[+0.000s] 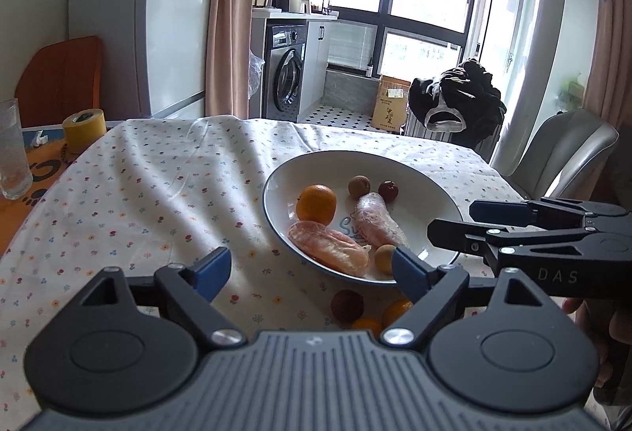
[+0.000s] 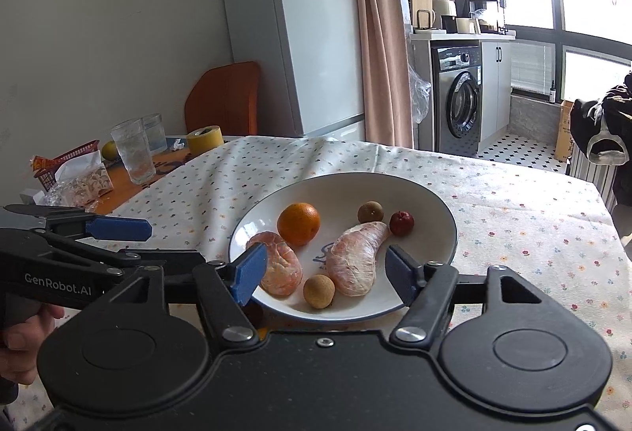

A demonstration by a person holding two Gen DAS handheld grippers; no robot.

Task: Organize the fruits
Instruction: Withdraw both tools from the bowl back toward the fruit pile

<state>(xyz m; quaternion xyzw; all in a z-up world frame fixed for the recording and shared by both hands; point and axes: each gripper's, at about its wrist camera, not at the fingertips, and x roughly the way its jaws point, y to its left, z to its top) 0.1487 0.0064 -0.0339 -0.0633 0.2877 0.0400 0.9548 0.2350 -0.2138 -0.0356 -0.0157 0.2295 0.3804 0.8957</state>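
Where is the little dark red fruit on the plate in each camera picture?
Left wrist view: the dark red fruit sits at the far side of the white plate, right of a small brown fruit.
Right wrist view: it lies at the plate's far right, beside the tip of a peeled segment.
Shared landmark: the whole orange.

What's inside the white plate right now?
The plate holds an orange, two wrapped pomelo wedges, two longans and a small red fruit. The wedges partly cover its blue lettering.

black gripper [image 1: 306, 271] | blue pads [image 1: 211, 269] | silver screws | "DAS" marking, possibly partial
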